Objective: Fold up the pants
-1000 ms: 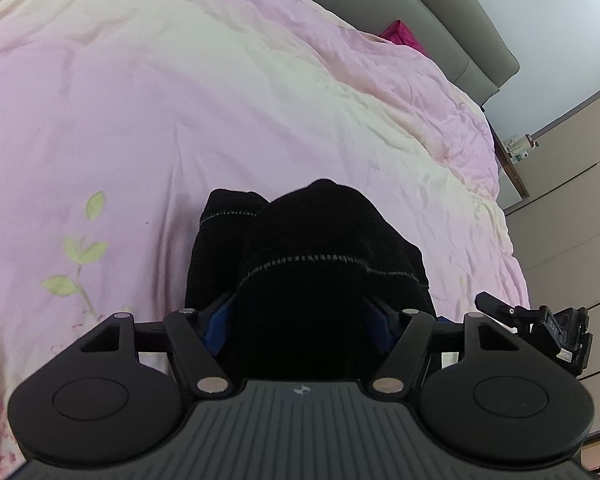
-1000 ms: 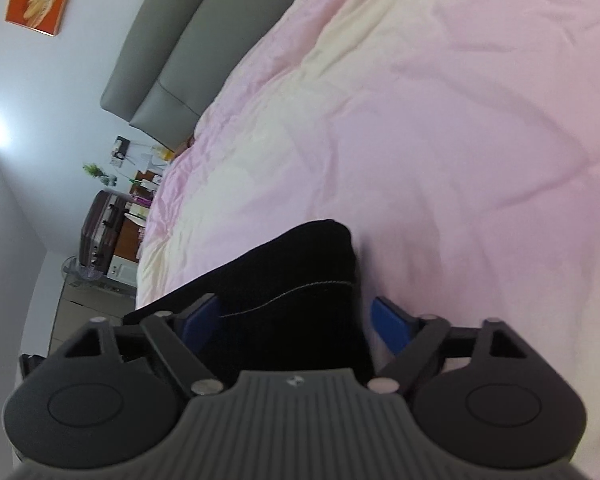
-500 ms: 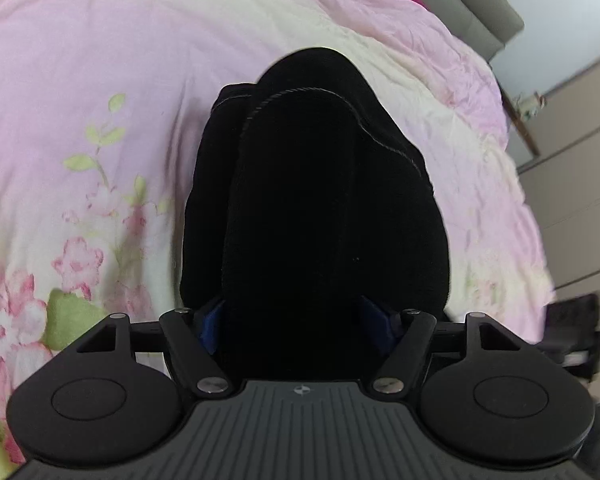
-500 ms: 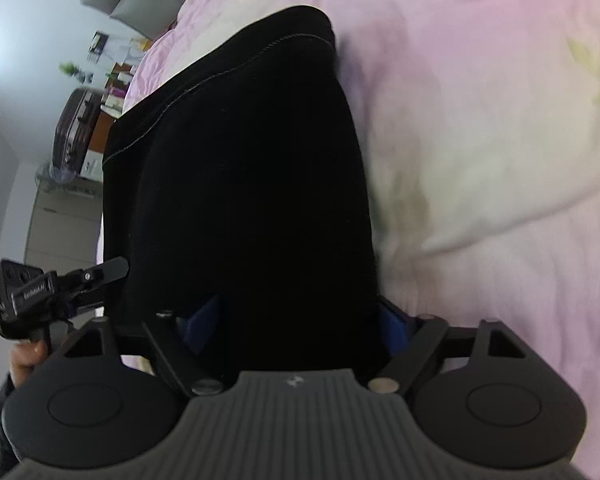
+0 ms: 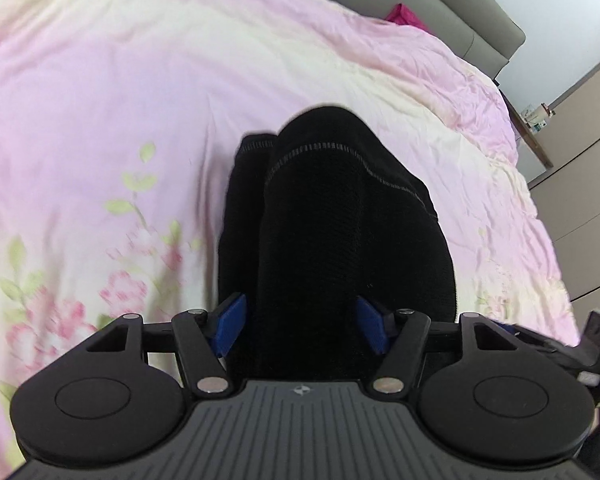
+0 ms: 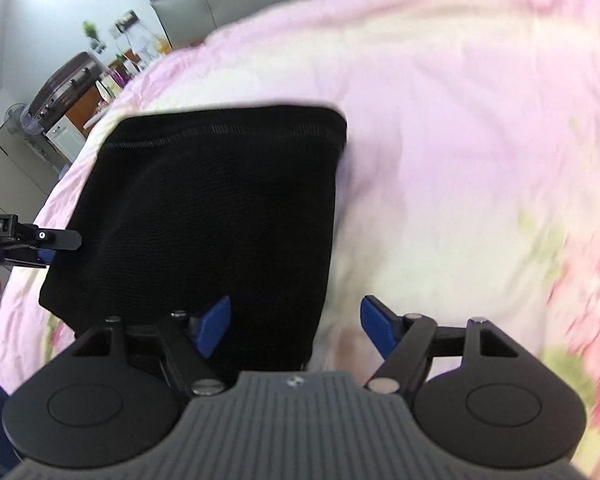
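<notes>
Here we look down over a wide bed [image 5: 140, 100] covered by a pale pink quilt with a flower print towards its near side. The black pants [image 5: 340, 220] lie on the quilt near the middle as a folded bundle, running away from both cameras.

The left gripper [image 5: 300, 324] straddles the near end of the bundle. Its jaws stand apart and have just been closing a little; cloth sits between them, but both blue pads [image 5: 230, 322] show their inner faces, so we judge they are not pressing. The right gripper [image 6: 288, 320] sits at the bundle's right-hand edge. Its jaws are apart and have just been opening; cloth lies by one pad, and bare quilt shows before the other.

What could go wrong: if either pair of jaws pulls away while a pad drags on the knit, the top layer could slide and spoil the fold. Closing again from here might also catch only one layer, or pinch the quilt as well.

The pants look thick, soft and finely ribbed. We see at least two stacked layers, slightly offset. A line of pale stitching [image 5: 340, 152] runs along the far hem.
</notes>
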Demonstrator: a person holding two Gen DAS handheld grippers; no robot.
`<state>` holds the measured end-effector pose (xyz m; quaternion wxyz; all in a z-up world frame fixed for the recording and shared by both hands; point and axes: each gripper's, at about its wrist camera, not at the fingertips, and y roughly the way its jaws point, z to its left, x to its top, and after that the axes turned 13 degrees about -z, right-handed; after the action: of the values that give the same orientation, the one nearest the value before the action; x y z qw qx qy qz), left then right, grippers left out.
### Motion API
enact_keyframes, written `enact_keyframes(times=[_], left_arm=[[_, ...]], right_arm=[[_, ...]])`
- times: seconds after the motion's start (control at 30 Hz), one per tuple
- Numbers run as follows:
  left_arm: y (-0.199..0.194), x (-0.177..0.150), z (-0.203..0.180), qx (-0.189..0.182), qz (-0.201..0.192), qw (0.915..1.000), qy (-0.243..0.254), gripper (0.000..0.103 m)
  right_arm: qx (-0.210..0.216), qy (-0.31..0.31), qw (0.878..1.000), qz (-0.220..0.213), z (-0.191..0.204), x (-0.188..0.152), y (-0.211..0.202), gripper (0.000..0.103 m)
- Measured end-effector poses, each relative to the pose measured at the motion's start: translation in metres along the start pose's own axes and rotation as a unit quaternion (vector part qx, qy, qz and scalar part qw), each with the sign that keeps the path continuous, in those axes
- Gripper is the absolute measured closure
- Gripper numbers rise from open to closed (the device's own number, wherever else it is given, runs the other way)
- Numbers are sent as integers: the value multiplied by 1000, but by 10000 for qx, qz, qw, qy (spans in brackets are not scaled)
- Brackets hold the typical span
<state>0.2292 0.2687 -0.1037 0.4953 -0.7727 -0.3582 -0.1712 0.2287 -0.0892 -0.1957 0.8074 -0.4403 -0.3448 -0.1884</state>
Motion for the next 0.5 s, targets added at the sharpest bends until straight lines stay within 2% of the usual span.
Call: enact_keyframes(times=[0.13,0.23,0.3,0.37,0.43,0.5], left_arm=[[-6,5,-13,406,-358,9965,632,22],[-2,7,-13,384,-447,9956,723,21],[5,8,-10,310,-377,9970,597,19],[17,11,2,60,-53,9997,243,18],[29,11,14,-141,295,9993,-176,18],[37,8,23,-277,424,9978,-428,17]], right_arm=[[43,238,9990,-369,-6,4,-8,25],[-46,415,9981,-442,-13,6,-10,24],[-9,593,9970,-494,-18,8,-10,22],[167,868,9947,-515,-23,14,-10,14],[490,1329,9888,-465,-29,14,-9,9],[745,1850,9791,-384,-37,15,-8,9]])
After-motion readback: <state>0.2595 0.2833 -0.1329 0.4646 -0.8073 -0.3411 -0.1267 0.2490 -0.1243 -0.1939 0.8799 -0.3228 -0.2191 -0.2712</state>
